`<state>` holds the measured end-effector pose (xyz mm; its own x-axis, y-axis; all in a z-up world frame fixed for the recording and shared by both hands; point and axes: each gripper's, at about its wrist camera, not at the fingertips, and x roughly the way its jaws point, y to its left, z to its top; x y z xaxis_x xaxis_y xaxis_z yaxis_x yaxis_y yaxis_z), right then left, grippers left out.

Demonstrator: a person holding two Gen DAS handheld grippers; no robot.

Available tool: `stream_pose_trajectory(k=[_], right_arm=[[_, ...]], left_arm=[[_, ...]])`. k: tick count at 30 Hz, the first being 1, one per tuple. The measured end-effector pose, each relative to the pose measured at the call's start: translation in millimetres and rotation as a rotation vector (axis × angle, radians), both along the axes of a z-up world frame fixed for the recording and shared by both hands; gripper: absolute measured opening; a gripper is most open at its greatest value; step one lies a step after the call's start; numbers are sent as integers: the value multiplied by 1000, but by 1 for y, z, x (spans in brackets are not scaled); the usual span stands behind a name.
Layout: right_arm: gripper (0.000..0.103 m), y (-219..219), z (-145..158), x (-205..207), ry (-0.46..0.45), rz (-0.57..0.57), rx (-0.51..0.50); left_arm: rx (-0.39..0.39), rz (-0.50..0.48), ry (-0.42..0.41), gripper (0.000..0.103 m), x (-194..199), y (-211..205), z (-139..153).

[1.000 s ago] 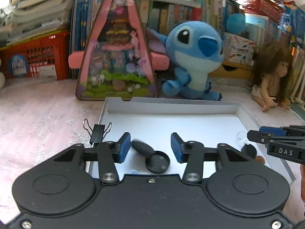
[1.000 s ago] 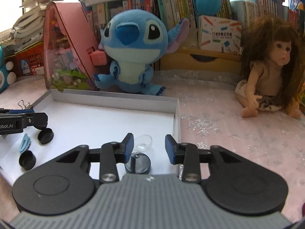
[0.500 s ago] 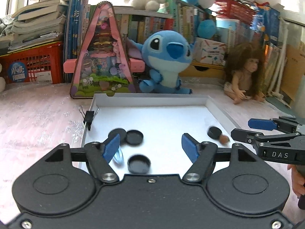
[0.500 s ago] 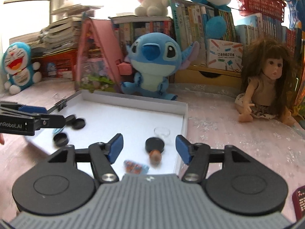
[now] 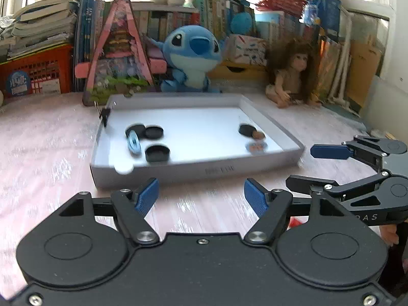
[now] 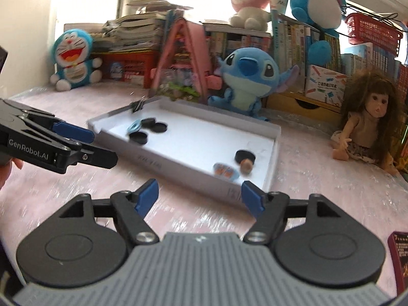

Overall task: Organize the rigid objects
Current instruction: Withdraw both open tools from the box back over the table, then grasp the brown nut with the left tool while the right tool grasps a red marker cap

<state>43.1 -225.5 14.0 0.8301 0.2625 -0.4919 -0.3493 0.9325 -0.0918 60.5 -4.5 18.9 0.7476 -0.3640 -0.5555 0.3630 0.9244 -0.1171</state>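
Note:
A shallow white tray [image 5: 199, 170] lies on the pink tablecloth. At its left lie three black caps [image 5: 157, 153] and a light-blue ring [image 5: 134, 142]. Another black cap [image 5: 247, 129], a small brown piece [image 5: 258, 134] and a blue-orange bit [image 5: 256, 146] lie at its right. A binder clip [image 5: 105, 113] grips the far left corner. My left gripper [image 5: 201, 191] is open and empty, short of the tray's near wall. My right gripper [image 6: 200, 192] hangs before the tray's [image 6: 178, 164] right corner, its jaws opening with nothing between them. Each gripper shows in the other's view, the right gripper [image 5: 313, 165] and the left gripper [image 6: 94, 146].
Behind the tray stand a blue plush [image 5: 191, 56], a pink triangular toy house [image 5: 117, 58] and a long-haired doll [image 6: 369, 125]. A red crate [image 5: 35, 74], stacked books and shelves line the back. A blue cat plush [image 6: 74, 58] sits far left. A dark red card [image 6: 399, 257] lies near right.
Both grippers have drawn back from over the tray's contents to the cloth in front of it. Both jaws have spread wider. The caps and small pieces stay in the tray.

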Motion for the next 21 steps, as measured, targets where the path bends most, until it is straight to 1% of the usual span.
stream_pose_trajectory(k=[7, 13, 16, 18, 20, 21], right_arm=[[82, 3, -11, -26, 8, 9, -24], [82, 0, -17, -40, 21, 12, -41], [82, -1, -21, -45, 32, 13, -48], [82, 0, -24, -48, 41, 17, -55], [82, 1, -26, -49, 50, 21, -58], [82, 1, -27, -49, 51, 21, -60]], left_arm=[[31, -32, 3, 72, -32, 0, -10], [37, -51, 11, 71, -51, 0, -16], [43, -66, 15, 67, -57, 0, -19], [43, -79, 27, 61, -58, -1, -21], [39, -92, 42, 49, -59, -3, -23], [39, -98, 46, 46, -60, -4, -24]])
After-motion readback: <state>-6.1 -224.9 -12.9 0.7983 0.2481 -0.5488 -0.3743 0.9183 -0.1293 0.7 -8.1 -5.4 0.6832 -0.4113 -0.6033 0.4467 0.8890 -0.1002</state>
